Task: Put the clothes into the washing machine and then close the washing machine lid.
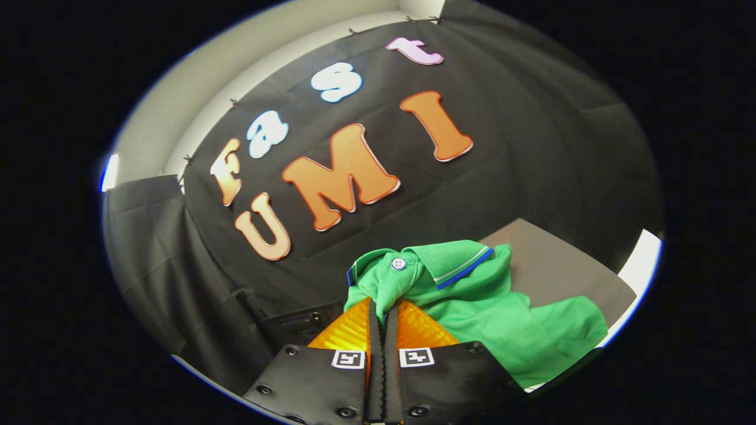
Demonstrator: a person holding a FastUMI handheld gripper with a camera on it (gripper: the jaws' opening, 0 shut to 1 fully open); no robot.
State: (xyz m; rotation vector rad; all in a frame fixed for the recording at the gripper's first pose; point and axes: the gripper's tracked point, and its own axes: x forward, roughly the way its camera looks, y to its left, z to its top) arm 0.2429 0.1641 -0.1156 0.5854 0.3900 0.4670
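Gripper view. Hand-held gripper at the near bottom, two orange ribbed fingers drawn almost together, only a thin dark slit between them. Fold of green fabric caught at the tips, both fingers pressing on it: pinching the green polo shirt just below its collar. Black finger mounts below, each with a small square black-and-white marker.

Polo shirt bunched and lifted just ahead of the fingertips, spreading off to the right of them. Collar uppermost, ribbed, edged with a white and a blue stripe. Placket with one pale button directly above the fingertips. Rest of the shirt trailing down and right in loose folds, a sleeve or hem end lying farthest right.

Behind the shirt, a flat grey-brown bench surface, a white strip along its far right edge. Whether the trailing cloth touches the bench or hangs clear of it: cannot tell.

Black cloth wall beyond, creased, pinned along its top to a pale wall. Dark boxy object with screws just left of the fingers, low down; identity unclear.
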